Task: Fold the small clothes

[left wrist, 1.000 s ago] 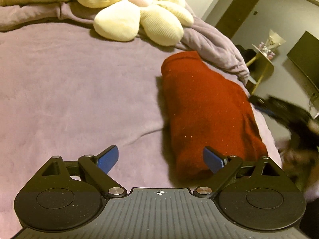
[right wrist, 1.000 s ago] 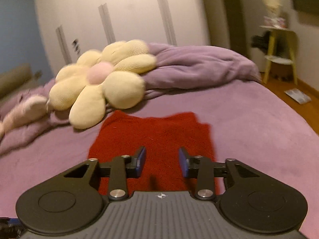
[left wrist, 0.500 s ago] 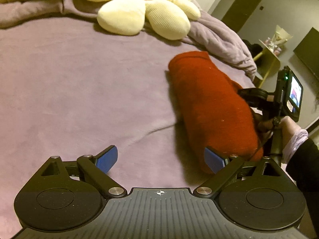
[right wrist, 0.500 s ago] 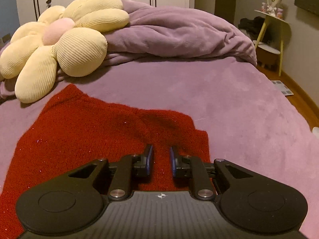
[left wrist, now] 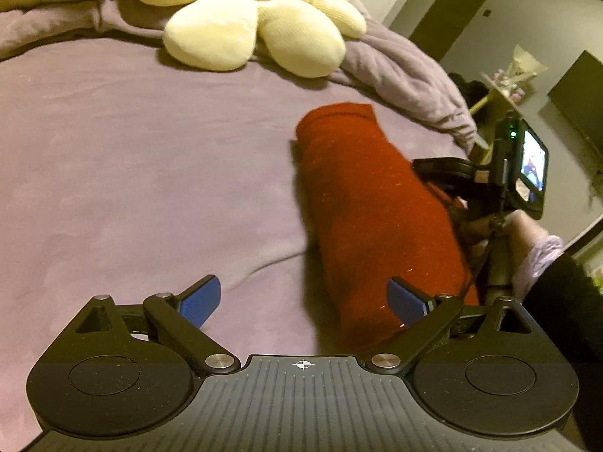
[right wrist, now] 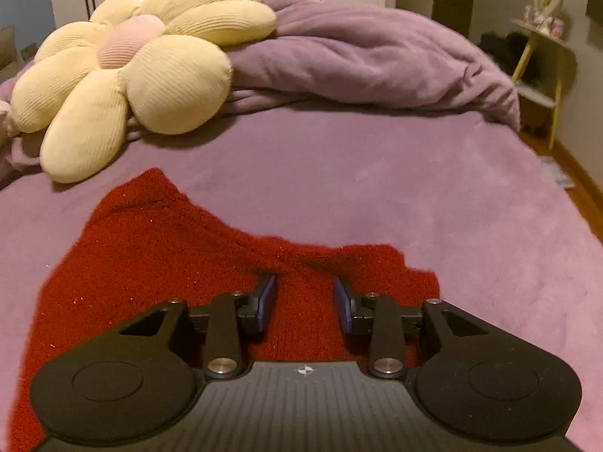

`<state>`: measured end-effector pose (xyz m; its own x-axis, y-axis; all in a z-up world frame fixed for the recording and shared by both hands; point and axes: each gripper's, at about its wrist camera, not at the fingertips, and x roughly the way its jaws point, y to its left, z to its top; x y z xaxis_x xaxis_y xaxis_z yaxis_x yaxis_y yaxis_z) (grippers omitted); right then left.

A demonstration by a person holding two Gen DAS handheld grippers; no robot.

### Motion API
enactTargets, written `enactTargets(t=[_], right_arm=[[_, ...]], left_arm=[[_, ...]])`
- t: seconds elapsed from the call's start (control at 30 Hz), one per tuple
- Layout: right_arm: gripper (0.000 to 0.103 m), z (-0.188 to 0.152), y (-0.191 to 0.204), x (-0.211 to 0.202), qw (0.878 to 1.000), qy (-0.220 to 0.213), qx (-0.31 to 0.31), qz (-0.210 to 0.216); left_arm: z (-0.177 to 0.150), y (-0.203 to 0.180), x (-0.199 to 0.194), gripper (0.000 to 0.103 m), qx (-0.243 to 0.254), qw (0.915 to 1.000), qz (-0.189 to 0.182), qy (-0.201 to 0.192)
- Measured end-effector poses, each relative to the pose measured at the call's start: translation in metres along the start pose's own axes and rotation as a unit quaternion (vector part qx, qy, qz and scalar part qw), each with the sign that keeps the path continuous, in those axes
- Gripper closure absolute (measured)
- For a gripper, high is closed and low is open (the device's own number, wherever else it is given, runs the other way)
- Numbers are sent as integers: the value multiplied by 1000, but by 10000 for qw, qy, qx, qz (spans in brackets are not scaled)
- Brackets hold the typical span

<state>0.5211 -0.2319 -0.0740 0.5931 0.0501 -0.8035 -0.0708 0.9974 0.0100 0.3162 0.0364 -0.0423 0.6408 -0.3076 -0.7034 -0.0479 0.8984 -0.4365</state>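
A red knit garment lies folded into a long strip on the purple bed cover. My left gripper hovers at its near end with its jaws still opening wide. Nothing is pressed between them, and the right blue pad sits over the garment's near corner. My right gripper is low over the garment at a raised edge. Its jaws are opening, with red knit between the pads but not pinched. A person's hand holds that tool at the garment's right side.
A cream flower-shaped cushion and a bunched purple duvet lie at the head of the bed. A yellow side table stands beyond the right edge of the bed, over a wooden floor. Flat cover stretches left of the garment.
My right gripper dropped onto the garment, its jaws narrowed, then spread apart again. It and the hand came into the left wrist view. My left gripper's view shifted slightly.
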Motion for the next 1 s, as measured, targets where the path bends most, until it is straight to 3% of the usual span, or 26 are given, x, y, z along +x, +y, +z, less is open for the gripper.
enactTargets(t=[0.07,0.2,0.23,0.37,0.47,0.53,0.73,1.0], right_arm=[[66,3,1,-9,9998,-78,-54,185],[25,-22,-31,-62,9935,-610,57,963],[23,-32,-45,-74,9911,-627,182,1164],[23,-74,-109,-93,9770,-223,987,1875],[23,-95,-140,-77,9560,219,1560,2476],[23,-101,-152,-60,9328,410,1986,2978],[23,-112,-152,-19,8941,689,2495,3656],[41,-115,-140,0,8731,667,2675,4020]], left_arm=[[5,4,5,2,-114,9995,-308,20],[18,21,23,1,-398,9936,-1022,255],[20,25,29,1,-500,9915,-1154,320],[31,38,61,1,-937,9823,-1566,417],[36,37,88,1,-1103,9773,-1705,600],[35,36,101,1,-1193,9731,-1856,658],[46,30,125,7,-1265,9660,-2127,752],[51,32,134,24,-1275,9668,-2123,638]])
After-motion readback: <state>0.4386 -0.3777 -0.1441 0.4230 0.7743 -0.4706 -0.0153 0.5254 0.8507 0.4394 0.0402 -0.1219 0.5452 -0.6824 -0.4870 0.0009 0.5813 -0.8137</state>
